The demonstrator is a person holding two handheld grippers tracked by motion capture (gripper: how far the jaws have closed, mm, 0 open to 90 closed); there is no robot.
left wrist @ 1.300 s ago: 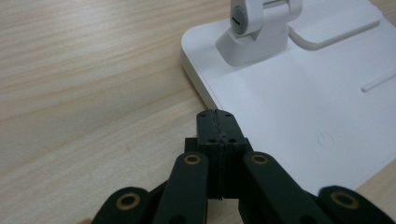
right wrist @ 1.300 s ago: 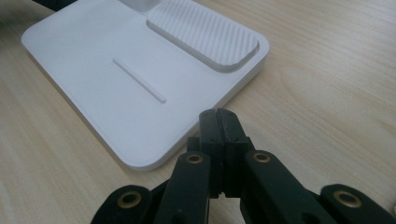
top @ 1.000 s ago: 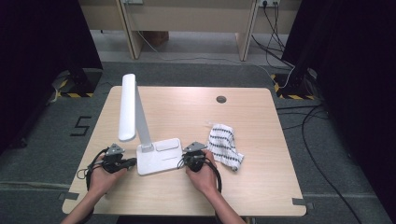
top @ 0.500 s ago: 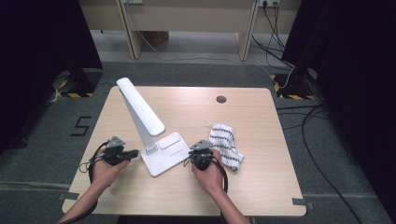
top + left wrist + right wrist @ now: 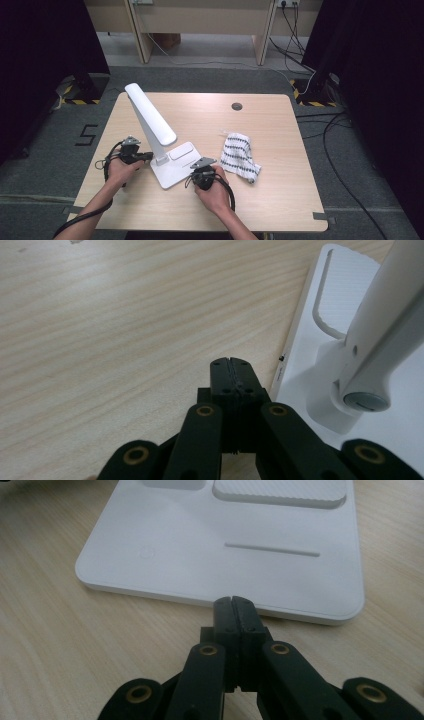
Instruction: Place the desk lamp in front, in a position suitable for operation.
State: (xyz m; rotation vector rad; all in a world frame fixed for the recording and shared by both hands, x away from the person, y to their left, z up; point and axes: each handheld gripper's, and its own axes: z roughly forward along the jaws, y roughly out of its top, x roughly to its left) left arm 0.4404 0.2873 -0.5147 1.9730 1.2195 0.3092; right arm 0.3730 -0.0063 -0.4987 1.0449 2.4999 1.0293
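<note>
**Two closed grippers at the base of a white desk lamp**

The counter (image 5: 280, 195) is a pale wood-grain top with rounded corners and a round cable hole (image 5: 237, 106) on the far side of the lamp. It stands on a grey carpeted floor (image 5: 45, 165); to the left of the lamp, beyond the counter's edge, the number "5" (image 5: 88, 135) is marked on the floor. Farther back, past the lamp, light wooden furniture (image 5: 200, 20) runs across the room with cables trailing from it, and black curtains (image 5: 380, 75) close both sides. Yellow-and-black striped tape (image 5: 75, 101) lies by the curtain feet.

The white desk lamp (image 5: 165, 150) stands near the person's edge of the counter, its flat square base lying on the wood and its long head tilted up and away to the left. No brand or lettering can be read on it.

The left hand-held gripper (image 5: 145, 157) sits just left of the lamp's stem, jaws pressed together on nothing. The right hand-held gripper (image 5: 196, 170) is at the base's near right edge, jaws likewise together and empty. A striped black-and-white cloth (image 5: 239, 156) lies crumpled to the right of the lamp.
</note>
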